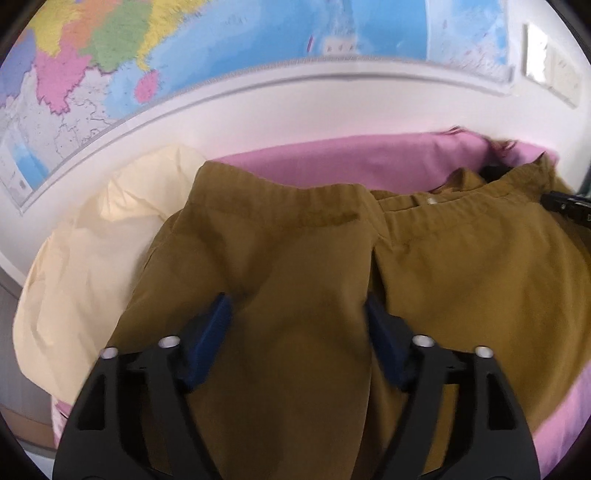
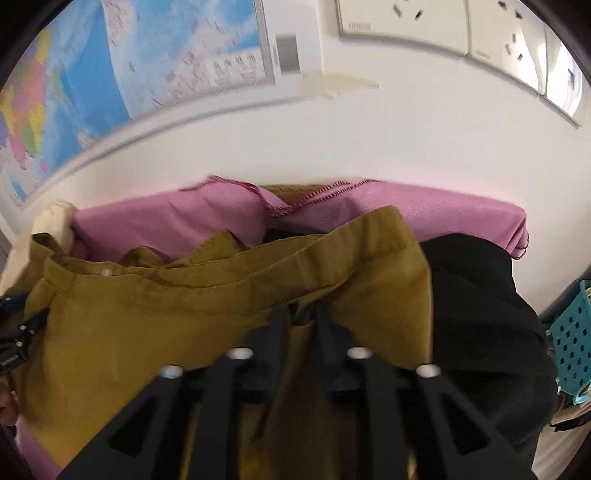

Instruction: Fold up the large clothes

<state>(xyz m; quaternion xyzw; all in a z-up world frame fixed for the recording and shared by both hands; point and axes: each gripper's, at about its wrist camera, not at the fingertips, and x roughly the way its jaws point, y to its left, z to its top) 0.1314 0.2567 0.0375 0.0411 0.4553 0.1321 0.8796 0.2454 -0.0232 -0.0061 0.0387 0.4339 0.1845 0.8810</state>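
Mustard-brown trousers (image 1: 295,240) lie on a pink cloth-covered surface (image 1: 332,162), waistband toward the wall. My left gripper (image 1: 297,306) is open, its blue pads spread wide just above the trousers' left half. In the right wrist view the trousers (image 2: 147,325) fill the lower frame. My right gripper (image 2: 301,314) is nearly closed and pinches a fold of the brown fabric just below the waistband. The other gripper's black body shows at each view's edge (image 1: 569,208).
A cream pillow or garment (image 1: 92,258) lies left of the trousers. A black garment (image 2: 480,314) lies to their right. A teal perforated basket (image 2: 572,332) stands at the far right. A wall with a map (image 1: 147,55) and sockets (image 2: 443,29) is close behind.
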